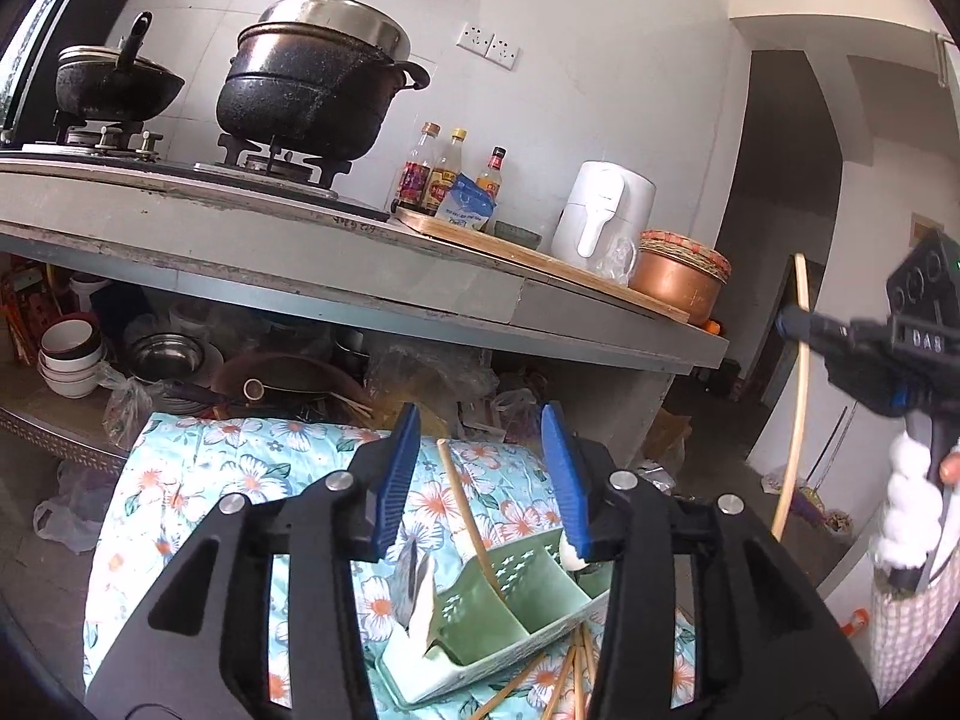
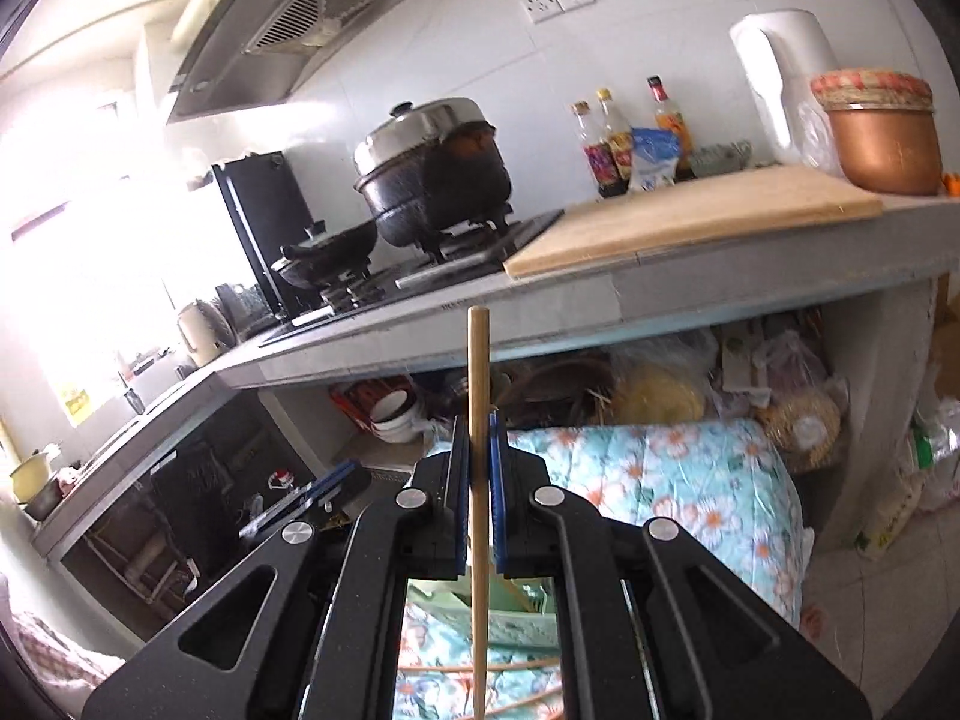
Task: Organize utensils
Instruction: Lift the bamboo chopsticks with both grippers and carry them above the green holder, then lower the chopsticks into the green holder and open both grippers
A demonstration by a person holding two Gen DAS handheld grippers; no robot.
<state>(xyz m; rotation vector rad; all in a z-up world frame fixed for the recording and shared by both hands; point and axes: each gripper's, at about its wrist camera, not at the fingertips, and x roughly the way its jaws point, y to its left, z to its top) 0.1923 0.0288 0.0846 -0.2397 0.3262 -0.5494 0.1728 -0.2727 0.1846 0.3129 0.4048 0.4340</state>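
Lower end of the held chopstick (image 2: 478, 480) cut off; organizer tray (image 1: 510, 618) partly behind jaws.

Big black pot (image 1: 312, 90) on stove, sauce bottles (image 1: 447, 174), white kettle (image 1: 600, 216).

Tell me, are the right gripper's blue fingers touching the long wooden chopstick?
Touching. In the right wrist view, the right gripper is shut on the long wooden chopstick, both blue fingers pressing its sides.

Each hand-held gripper (image 1: 480, 480) is black plastic with silver screws and ribbed blue pads (image 1: 393, 480); the right one (image 2: 478, 492) bears white "DAS" lettering
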